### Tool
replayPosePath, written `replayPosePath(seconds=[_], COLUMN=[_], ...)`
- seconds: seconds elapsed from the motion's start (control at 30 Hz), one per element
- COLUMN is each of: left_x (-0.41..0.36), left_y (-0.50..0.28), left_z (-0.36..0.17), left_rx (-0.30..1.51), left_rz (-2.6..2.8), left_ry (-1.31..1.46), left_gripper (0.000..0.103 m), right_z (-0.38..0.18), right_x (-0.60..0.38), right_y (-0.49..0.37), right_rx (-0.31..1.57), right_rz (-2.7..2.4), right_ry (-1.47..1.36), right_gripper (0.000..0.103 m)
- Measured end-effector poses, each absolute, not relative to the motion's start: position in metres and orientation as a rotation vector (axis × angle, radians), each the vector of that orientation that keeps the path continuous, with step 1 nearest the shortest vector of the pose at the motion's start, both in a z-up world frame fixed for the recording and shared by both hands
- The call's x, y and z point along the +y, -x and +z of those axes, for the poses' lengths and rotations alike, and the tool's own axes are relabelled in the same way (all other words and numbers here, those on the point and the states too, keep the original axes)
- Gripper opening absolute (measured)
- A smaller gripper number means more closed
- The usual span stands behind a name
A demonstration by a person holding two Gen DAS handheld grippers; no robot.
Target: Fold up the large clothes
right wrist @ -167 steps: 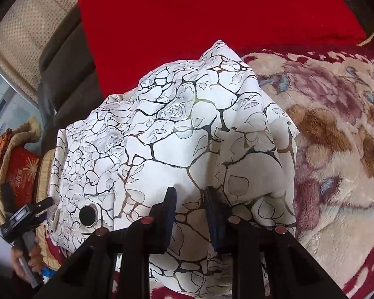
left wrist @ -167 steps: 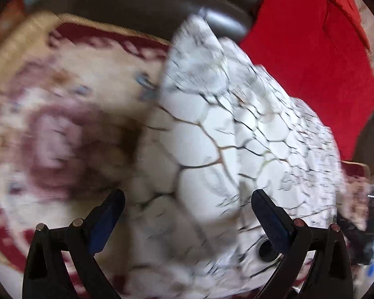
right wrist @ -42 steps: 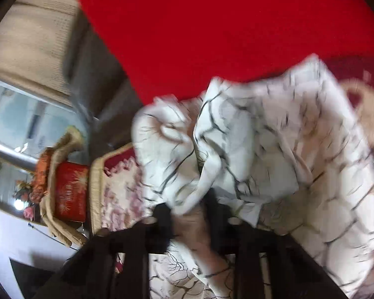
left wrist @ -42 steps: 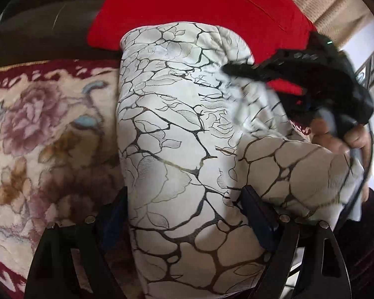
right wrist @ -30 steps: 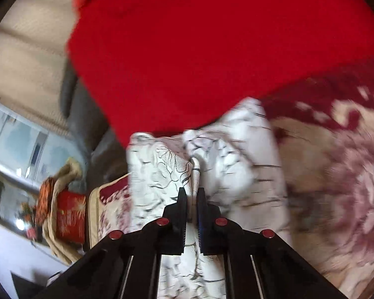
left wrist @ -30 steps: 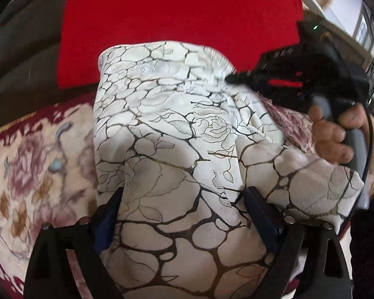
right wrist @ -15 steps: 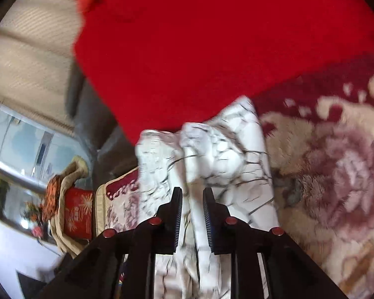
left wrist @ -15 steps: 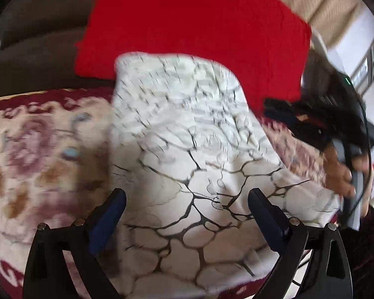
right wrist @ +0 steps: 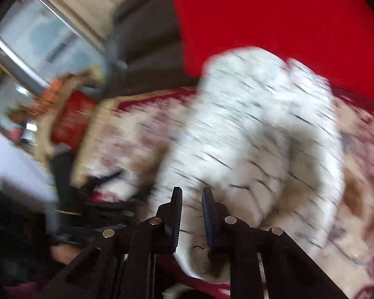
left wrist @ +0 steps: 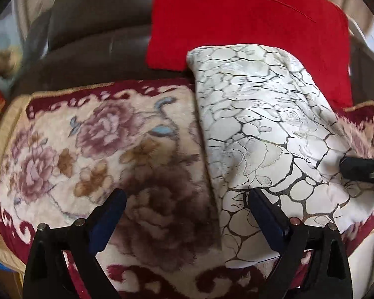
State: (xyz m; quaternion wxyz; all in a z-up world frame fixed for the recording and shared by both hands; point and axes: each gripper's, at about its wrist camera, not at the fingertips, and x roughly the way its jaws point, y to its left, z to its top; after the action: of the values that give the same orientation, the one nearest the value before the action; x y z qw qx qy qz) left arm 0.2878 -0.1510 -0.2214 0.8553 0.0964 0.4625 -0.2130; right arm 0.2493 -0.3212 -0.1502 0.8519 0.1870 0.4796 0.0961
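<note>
The right wrist view is smeared by motion: the white garment (right wrist: 256, 134) and floral blanket (right wrist: 361, 199) are reduced to streaks. In the left wrist view, the right gripper (left wrist: 361, 168) is cut off by the frame's edge, its jaws unseen.

White garment (left wrist: 266, 134) w/ black-and-gold crackle print & faint rose outlines. Folded into a long, thick, rounded bundle, no loose sleeves showing. Lies flat on the floral plush blanket (left wrist: 92, 149), lengthwise away from the left cam: far end against the red cushion (left wrist: 249, 17), near end at the blanket's front edge. Left long edge is a straight, clean fold. Surface mostly smooth, slight puff in the middle. Right cam view too blurred for detail, same bundle (right wrist: 256, 134).
</note>
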Motion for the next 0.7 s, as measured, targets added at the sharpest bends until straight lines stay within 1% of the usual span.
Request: replayPosePath(seconds=[0.07, 0.1, 0.13, 0.23, 0.33, 0.37, 0.47, 0.57, 0.63, 0.67, 0.7], left_x=[-0.157, -0.167, -0.174, -0.201, -0.212, -0.212, -0.196, -0.191, -0.193, -0.193, -0.193], left_y=[-0.28, -0.276, -0.274, -0.27, -0.274, -0.276, -0.292, -0.294, -0.287, -0.286, -0.285], left_z=[-0.215, -0.215, -0.215, -0.227, -0.235, -0.236, -0.244, -0.241, -0.236, -0.236, -0.236], left_rx=[0.982, 0.971, 0.957, 0.973, 0.984, 0.993, 1.056, 1.029, 0.985, 0.974, 0.975], left_rz=[-0.484, -0.496, -0.503, -0.542, -0.571, -0.587, -0.634, -0.633, -0.622, -0.616, -0.614], left_ry=[-0.189, -0.208, -0.228, -0.253, -0.242, -0.227, -0.121, -0.129, -0.173, -0.18, -0.175], left_gripper=[0.096, 0.096, 0.096, 0.095, 0.096, 0.097, 0.098, 0.098, 0.098, 0.098, 0.098], right_z=[-0.173, -0.185, -0.199, -0.222, -0.231, -0.233, -0.238, -0.236, -0.227, -0.221, -0.21], right_x=[-0.342, -0.355, -0.37, -0.398, -0.409, -0.409, -0.41, -0.408, -0.408, -0.41, -0.413], right_y=[-0.235, -0.227, -0.221, -0.21, -0.209, -0.208, -0.202, -0.203, -0.206, -0.209, -0.214], right_rx=[1.029, 1.039, 1.052, 1.014, 0.985, 0.972, 0.933, 0.942, 0.971, 0.987, 0.988], right_rz=[0.081, 0.045, -0.005, 0.002, -0.015, -0.025, -0.009, 0.006, 0.007, 0.011, 0.011], right_ry=[-0.368, -0.374, -0.383, -0.513, -0.546, -0.532, -0.53, -0.56, -0.559, -0.569, -0.584], right_gripper=[0.014, 0.011, 0.005, 0.001, 0.0, 0.0, 0.0, 0.0, 0.002, 0.007, 0.008])
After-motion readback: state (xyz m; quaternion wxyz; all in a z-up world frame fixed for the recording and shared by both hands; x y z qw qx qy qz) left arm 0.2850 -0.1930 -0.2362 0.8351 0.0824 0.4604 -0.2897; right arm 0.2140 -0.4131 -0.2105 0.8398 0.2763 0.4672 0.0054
